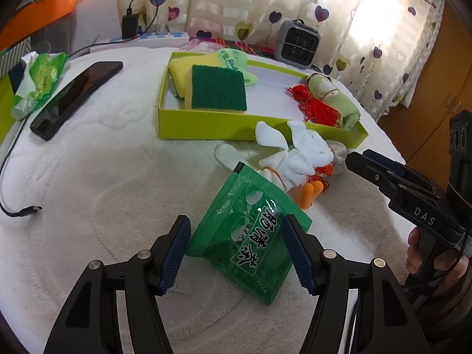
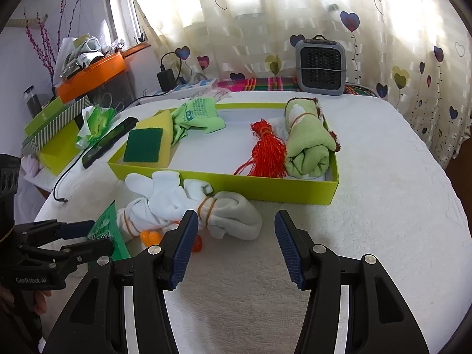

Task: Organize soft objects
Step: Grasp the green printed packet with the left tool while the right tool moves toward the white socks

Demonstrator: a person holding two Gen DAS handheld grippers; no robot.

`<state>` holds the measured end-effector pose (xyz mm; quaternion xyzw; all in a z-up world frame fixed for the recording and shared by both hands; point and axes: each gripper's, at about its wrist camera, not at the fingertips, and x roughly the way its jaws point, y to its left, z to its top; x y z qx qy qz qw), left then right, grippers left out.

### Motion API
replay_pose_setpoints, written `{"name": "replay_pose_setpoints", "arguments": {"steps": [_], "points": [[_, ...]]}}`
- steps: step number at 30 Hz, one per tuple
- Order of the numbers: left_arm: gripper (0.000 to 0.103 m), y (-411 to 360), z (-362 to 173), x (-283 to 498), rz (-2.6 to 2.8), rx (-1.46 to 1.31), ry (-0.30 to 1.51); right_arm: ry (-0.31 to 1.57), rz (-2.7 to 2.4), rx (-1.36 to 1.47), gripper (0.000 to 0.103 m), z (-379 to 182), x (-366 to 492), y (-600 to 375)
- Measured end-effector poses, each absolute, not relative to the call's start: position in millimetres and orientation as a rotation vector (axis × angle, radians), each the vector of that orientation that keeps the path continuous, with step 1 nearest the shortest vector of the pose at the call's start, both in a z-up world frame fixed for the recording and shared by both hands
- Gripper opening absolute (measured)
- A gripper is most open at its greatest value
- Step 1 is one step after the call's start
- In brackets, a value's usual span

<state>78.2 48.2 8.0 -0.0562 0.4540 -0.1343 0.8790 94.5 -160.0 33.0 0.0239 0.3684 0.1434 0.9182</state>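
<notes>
My left gripper (image 1: 236, 224) has a green foil packet (image 1: 250, 236) between its blue pads, and both pads meet the packet's side edges. Just beyond it lies a bundle of white socks (image 1: 298, 153) tied with rubber bands, over some small orange pieces (image 1: 309, 193). My right gripper (image 2: 236, 218) stands open over bare white cloth, and the sock bundle (image 2: 183, 203) is just past its left finger. The lime-green box (image 2: 236, 185) behind holds a yellow-green sponge (image 2: 144, 144), a green cloth (image 2: 200, 115), a red tassel (image 2: 268, 153) and a rolled green towel (image 2: 309, 141).
A black phone (image 1: 73, 97), a green tissue pack (image 1: 38, 82) and a loose cable end (image 1: 23, 211) lie at the left of the white-covered table. A small grey heater (image 2: 320, 67) stands at the back by the curtain. Orange shelf and boxes stand far left.
</notes>
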Motion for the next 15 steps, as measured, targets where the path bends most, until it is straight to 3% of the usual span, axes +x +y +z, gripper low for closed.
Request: {"name": "replay_pose_setpoints", "arguments": {"steps": [15], "points": [[0.062,42.9,7.0,73.6,-0.266,-0.064,0.923,0.779,0.294,0.039,0.055,28.6,98.0,-156.1]]}}
